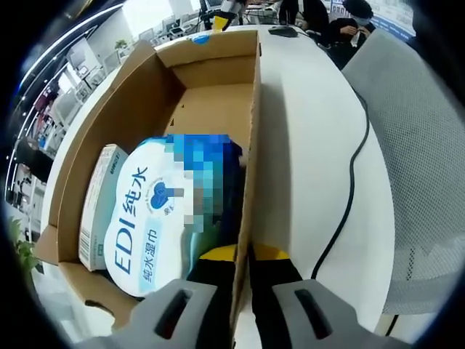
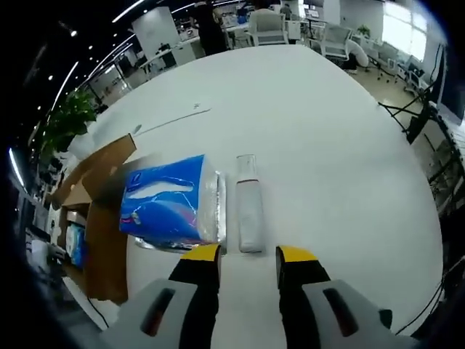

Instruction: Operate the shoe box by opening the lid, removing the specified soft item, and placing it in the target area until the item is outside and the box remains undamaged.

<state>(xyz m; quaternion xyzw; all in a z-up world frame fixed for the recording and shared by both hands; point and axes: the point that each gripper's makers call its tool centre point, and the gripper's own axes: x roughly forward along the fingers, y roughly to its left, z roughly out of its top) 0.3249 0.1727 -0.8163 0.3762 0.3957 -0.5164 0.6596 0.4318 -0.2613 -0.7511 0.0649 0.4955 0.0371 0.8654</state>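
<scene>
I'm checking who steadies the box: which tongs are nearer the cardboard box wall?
Left. The left tongs straddle the cardboard box wall; the right tongs sit apart over the table.

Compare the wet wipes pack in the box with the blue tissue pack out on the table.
The wet wipes pack lies inside the cardboard box beside a small carton; the blue tissue pack lies outside on the white table. The wipes pack is pale blue with rounded edges and large lettering; the tissue pack is deep blue and blocky. Both are soft plastic-wrapped packs.

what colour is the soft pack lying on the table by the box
Blue with white markings, in clear wrap; the soft pack shows best in the right gripper view.
</scene>
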